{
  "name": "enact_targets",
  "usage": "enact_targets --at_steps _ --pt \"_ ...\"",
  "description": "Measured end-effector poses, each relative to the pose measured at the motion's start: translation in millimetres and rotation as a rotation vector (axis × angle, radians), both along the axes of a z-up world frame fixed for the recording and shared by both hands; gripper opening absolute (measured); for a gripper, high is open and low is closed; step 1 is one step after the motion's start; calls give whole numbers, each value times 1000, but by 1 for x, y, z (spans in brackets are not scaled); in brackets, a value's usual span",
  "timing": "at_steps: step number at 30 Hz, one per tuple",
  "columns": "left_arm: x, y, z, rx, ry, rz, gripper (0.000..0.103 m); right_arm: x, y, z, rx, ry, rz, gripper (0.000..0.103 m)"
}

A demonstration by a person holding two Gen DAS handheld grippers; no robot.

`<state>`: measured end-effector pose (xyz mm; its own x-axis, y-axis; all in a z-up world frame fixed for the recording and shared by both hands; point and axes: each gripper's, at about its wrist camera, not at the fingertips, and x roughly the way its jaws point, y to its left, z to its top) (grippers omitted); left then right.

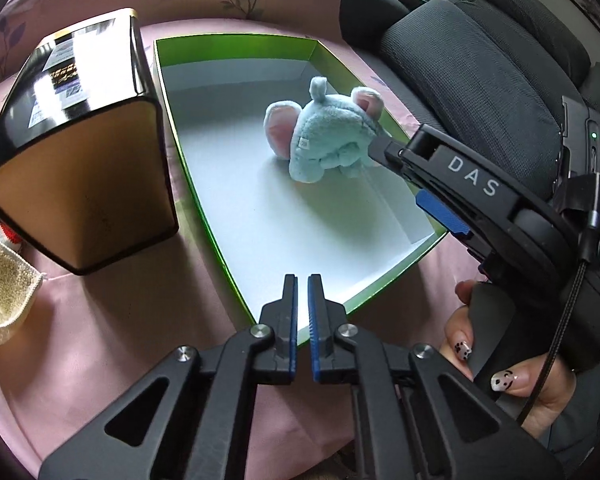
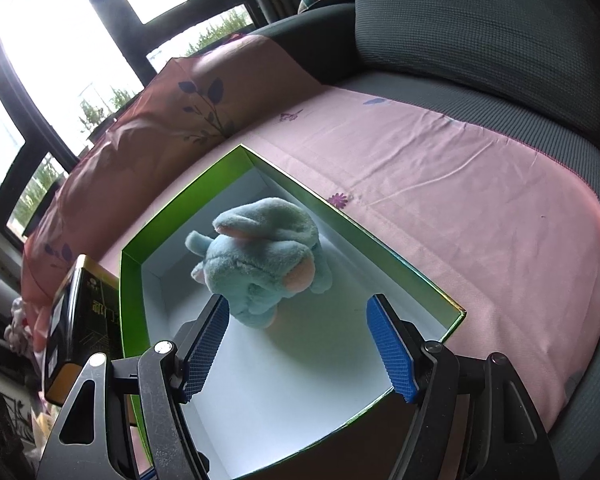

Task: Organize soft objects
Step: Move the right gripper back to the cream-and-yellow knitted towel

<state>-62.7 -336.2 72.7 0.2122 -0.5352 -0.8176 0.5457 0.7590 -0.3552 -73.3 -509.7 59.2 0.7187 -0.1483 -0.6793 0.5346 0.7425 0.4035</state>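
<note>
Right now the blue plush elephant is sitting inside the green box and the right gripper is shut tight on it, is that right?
Not quite. The blue plush elephant does sit inside the green box, but the right gripper is open, not shut on it. The right wrist view shows its blue pads spread wide, with the toy just beyond them and no squeeze on it.

One plush elephant (image 1: 324, 132), one green box (image 1: 228, 232), one black tin (image 1: 80, 160)
</note>
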Motion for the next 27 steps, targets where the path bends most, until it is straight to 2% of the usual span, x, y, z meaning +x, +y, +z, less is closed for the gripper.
enact_targets --at_steps 8,11,14,16,17,19,22,25,27 --pt "-17 3 10 26 -51 10 5 3 6 1 -10 13 28 74" --pt "-24 4 20 38 -94 0 5 1 7 3 7 2 39 74" --pt "-33 8 38 51 -167 -20 25 -7 12 12 35 -54 69 74" --pt "-39 20 55 21 -207 6 51 -16 22 27 5 -120 90 87" --pt "-41 35 64 -16 -230 10 59 -20 28 36 -8 -158 104 90" --pt "-47 59 83 -75 -280 29 83 -26 42 52 -14 -239 157 93" --pt "-49 96 102 -86 -371 106 97 -25 67 70 1 -307 252 95" --pt "-39 137 107 -31 -437 249 99 -19 99 82 -2 -329 345 97" --pt "-23 167 103 -12 -441 335 99 -15 124 90 -18 -332 406 97"
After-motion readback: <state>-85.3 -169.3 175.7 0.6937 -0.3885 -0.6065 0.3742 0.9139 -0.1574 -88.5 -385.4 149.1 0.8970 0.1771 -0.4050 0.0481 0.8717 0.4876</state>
